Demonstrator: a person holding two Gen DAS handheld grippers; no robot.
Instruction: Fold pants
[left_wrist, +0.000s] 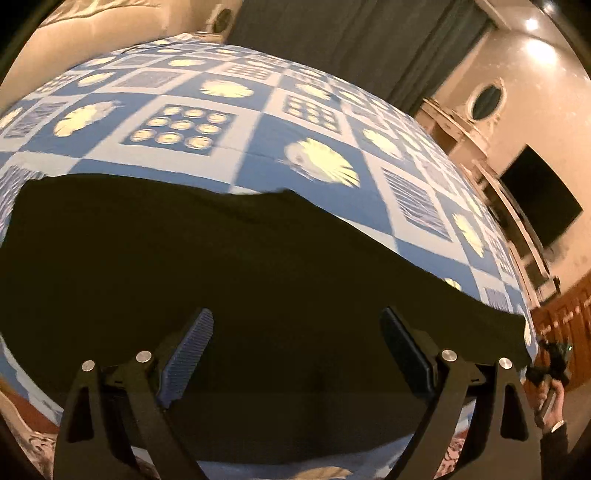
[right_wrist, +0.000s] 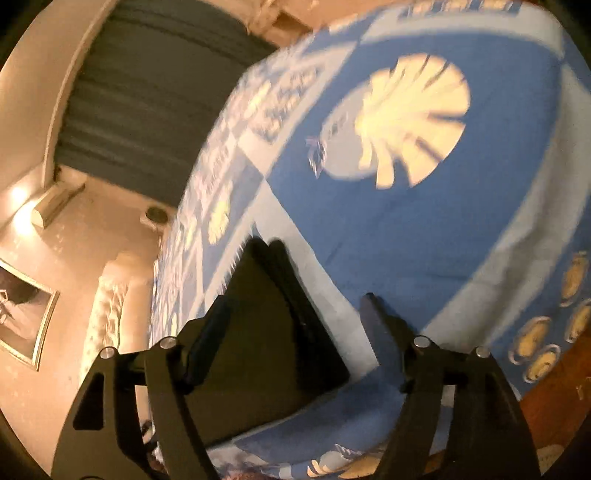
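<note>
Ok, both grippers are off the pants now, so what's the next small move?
Probably bring the right gripper down onto the pants' near end and close on it. Both it and the left gripper are open with nothing held, and the pants lie long and flat across the bedspread, seemingly needing another fold.

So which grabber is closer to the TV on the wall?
Right, most likely. The right gripper shows in the left wrist view below the TV, past the bed's corner. The left gripper hovers open over the dark pants, further along the bed.
</note>
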